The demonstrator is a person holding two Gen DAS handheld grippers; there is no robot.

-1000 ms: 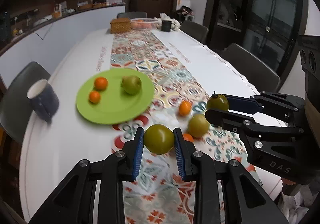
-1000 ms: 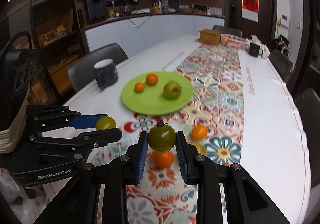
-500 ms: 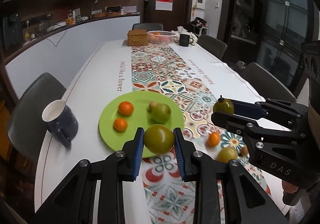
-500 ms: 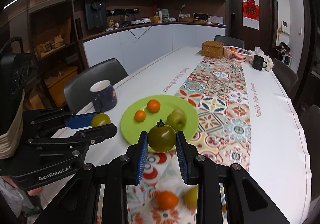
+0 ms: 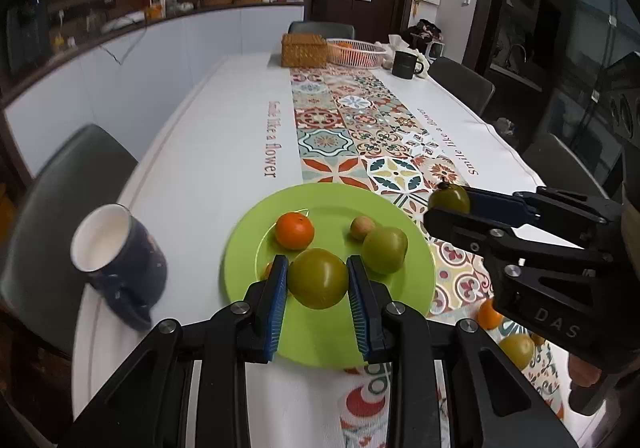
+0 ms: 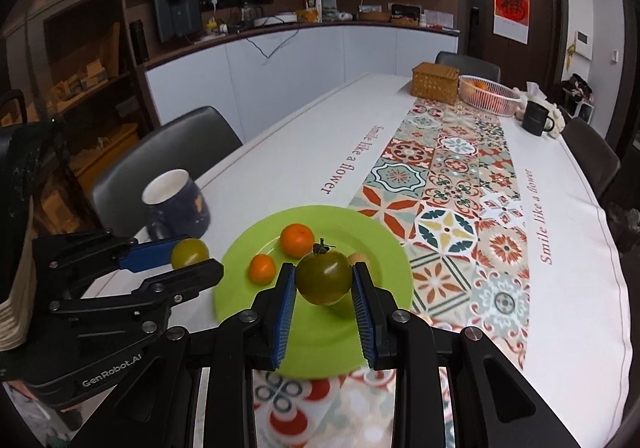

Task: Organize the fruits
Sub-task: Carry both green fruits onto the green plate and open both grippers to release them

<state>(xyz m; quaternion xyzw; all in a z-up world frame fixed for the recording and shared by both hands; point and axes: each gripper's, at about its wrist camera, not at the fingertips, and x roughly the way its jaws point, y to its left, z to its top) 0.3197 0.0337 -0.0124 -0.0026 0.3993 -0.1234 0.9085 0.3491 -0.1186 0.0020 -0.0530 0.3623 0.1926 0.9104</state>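
**Two grippers, each pinching a green tomato over a green plate**

Left gripper is clamped on a green tomato, blue pads pressing both sides, held above the near part of a lime-green plate. Right gripper pinches a darker green tomato w/ stem, also over the plate's near half. In the left wrist view the right gripper comes in from the right side, its tomato just past the plate's right rim.

On the plate: a large orange, a smaller orange, a green fruit & a small tan fruit touching it.

The plate sits on a white bench at the left edge of a patterned runner. A dark blue mug w/ white inside stands left of the plate, apart from it. Near the bottom right of the left view, an orange & a yellow-green fruit lie on the runner. At the far end: wicker box, wire basket, black mug.
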